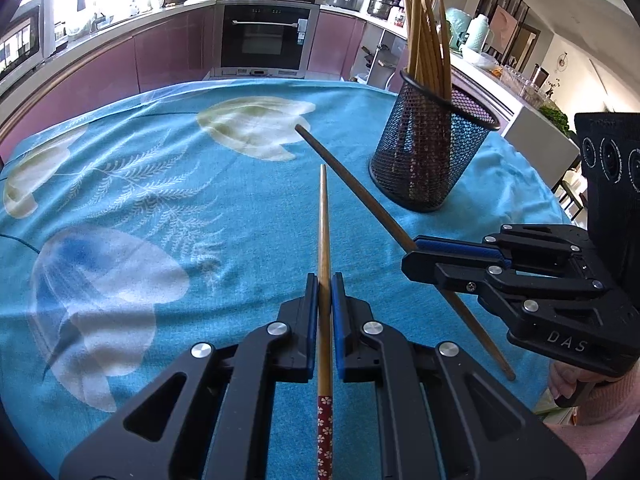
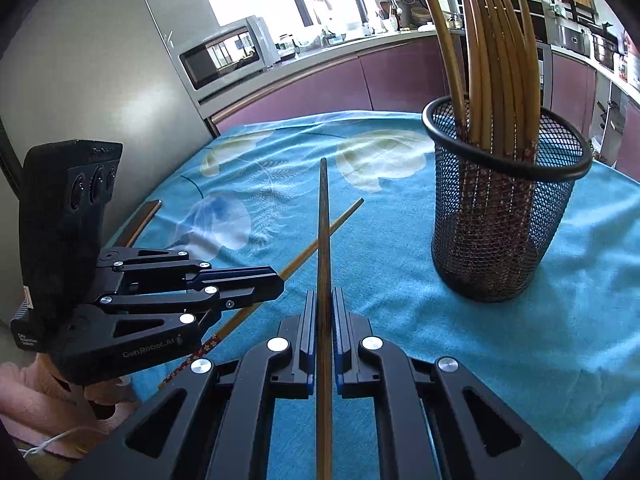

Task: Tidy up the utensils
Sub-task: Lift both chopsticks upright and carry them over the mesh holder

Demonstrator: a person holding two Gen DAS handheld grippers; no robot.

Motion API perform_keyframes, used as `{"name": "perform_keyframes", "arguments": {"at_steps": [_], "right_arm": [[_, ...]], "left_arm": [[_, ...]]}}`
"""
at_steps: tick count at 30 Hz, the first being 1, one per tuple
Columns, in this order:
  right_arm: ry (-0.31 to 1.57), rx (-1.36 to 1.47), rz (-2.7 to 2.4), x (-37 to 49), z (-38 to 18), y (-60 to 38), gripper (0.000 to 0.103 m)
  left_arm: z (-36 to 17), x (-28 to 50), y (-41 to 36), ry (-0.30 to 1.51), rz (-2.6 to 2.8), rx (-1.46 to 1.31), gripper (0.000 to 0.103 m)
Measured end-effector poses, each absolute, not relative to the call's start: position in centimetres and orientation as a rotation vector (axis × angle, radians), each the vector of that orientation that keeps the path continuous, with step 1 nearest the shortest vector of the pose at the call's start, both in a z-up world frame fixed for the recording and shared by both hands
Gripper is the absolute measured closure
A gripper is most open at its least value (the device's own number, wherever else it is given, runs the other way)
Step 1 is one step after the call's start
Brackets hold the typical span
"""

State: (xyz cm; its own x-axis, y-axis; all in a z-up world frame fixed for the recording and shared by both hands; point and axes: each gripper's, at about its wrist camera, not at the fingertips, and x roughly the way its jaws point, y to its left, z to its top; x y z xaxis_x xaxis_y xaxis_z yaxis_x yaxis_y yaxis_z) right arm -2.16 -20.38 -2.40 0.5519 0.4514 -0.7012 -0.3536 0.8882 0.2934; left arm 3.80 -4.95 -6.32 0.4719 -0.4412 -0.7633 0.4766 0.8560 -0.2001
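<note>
A round surface (image 1: 248,216) draped in a turquoise cloth printed with pale flowers and fern fronds fills most of the room in front of me, with purple-fronted kitchen cabinets (image 1: 168,48) and a built-in black oven (image 1: 266,38) beyond its far edge. Toward the right side of the surface stands a black wire-mesh cylindrical holder (image 1: 430,156), upright, with a bundle of long brown wooden chopsticks (image 1: 426,36) standing in it, their thin ends fanning out above the rim. The left tool (image 1: 325,312), black with blue pads, is closed on a single light wooden chopstick with a red flower-patterned handle end (image 1: 324,240); the stick runs straight out between the pads, pointing across the cloth, its patterned end trailing back toward the hand. The right tool (image 2: 325,320), of the same make, is likewise clamped on a darker brown wooden chopstick (image 2: 323,232), gripped partway along its length, with its tip aimed at the far side of the surface. Seen from the right wrist, the two held sticks cross, though I cannot tell whether they touch. Both tools sit close together near the front edge, the holder a little way beyond them on the right.
</note>
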Motion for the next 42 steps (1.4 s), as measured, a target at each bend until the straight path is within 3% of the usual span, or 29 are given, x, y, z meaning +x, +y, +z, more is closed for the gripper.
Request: {"name": "perform_keyframes", "arguments": {"at_steps": [42], "right_arm": [[0.665,0.21,0.458,-5.2,2.7,-25.4,0.097]], "left_arm": [[0.3,1.9,-4.3,0.786,-0.686,-0.083,0.095]]}}
